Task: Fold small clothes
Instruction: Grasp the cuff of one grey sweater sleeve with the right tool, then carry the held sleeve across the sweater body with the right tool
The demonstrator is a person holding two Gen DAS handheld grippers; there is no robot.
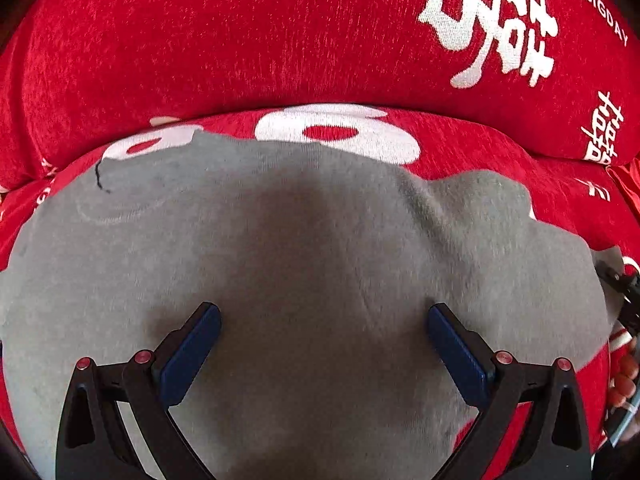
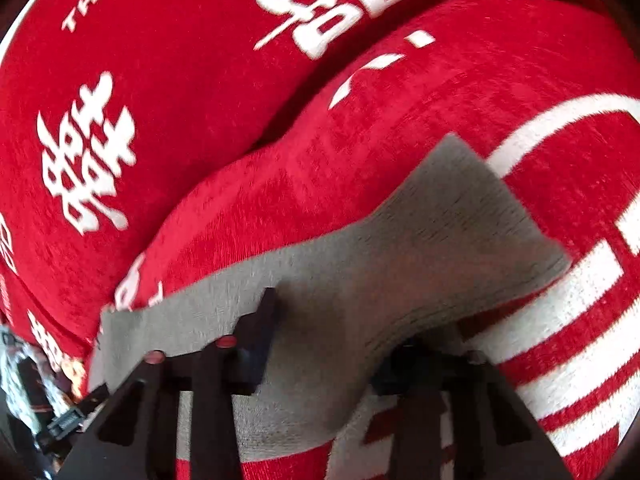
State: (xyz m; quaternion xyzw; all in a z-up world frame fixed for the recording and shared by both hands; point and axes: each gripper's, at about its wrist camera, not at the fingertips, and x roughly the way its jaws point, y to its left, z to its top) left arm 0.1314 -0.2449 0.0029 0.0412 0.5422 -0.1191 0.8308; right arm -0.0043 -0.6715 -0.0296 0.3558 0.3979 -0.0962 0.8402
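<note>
A small grey knit garment (image 1: 304,240) lies spread on a red cushion. My left gripper (image 1: 324,328) is open, its blue pads wide apart just above the grey cloth, holding nothing. In the right wrist view the same grey garment (image 2: 400,248) runs across the red cushion with one corner lifted toward the upper right. My right gripper (image 2: 340,340) is open over the cloth; its left finger (image 2: 260,328) shows, and its right finger is partly hidden under a fold of the grey cloth.
The red seat cushion (image 1: 480,148) with white printed characters bears the garment. A red back cushion (image 1: 240,40) with white lettering rises behind it and shows in the right wrist view (image 2: 180,80). A cluttered patch (image 2: 36,380) lies at the lower left.
</note>
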